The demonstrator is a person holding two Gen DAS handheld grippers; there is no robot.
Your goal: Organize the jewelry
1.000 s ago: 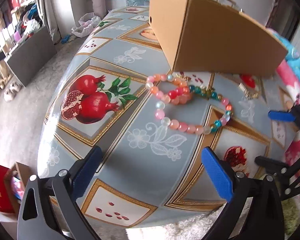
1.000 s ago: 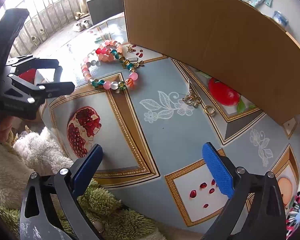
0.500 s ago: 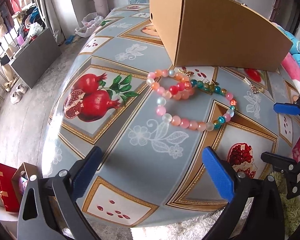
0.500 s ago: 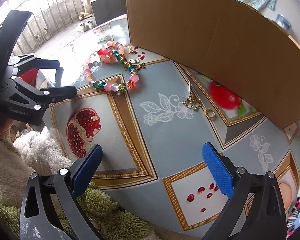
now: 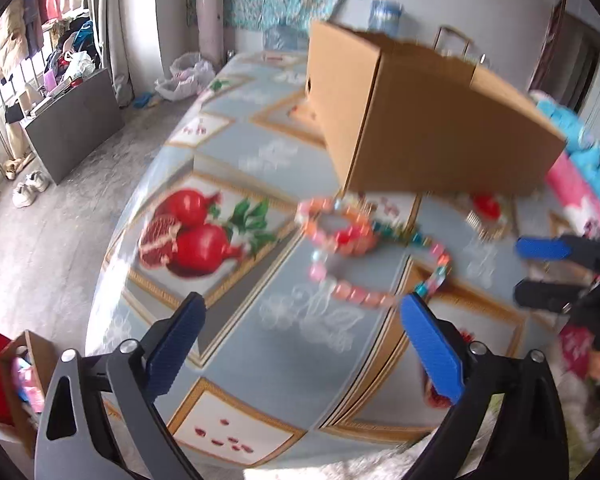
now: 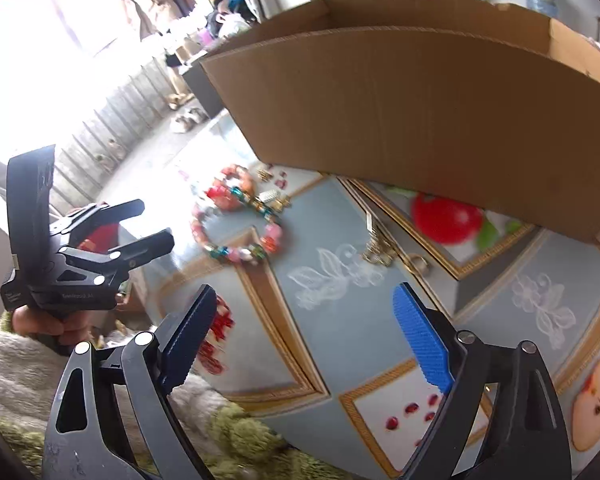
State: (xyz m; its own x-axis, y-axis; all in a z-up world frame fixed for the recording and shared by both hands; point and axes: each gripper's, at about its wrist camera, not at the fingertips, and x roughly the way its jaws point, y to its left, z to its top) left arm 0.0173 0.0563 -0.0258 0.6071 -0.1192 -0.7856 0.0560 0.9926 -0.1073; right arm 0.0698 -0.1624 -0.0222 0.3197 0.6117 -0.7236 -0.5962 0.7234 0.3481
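Beaded bracelets [image 5: 374, 258] in pink, orange, red and teal lie tangled on the fruit-print tablecloth [image 5: 236, 184], just in front of an open cardboard box [image 5: 432, 120]. They also show in the right wrist view [image 6: 236, 216]. A small gold chain piece [image 6: 384, 250] lies to their right, near the box wall [image 6: 420, 92]. My left gripper [image 5: 300, 340] is open and empty, above the table short of the bracelets. My right gripper [image 6: 304, 324] is open and empty, short of the gold piece. Each gripper shows in the other's view, the right [image 5: 540, 268] and the left [image 6: 140, 224].
The table's rounded front edge [image 5: 260, 456] is just below both grippers. A fuzzy white and green blanket [image 6: 112, 408] lies in front of it. A grey cabinet [image 5: 76, 120], shoes and bags stand on the floor to the left.
Both grippers have risen and tilted up, so the box's open top now shows. The current frames are motion-blurred. The bracelets and gold piece have not moved.
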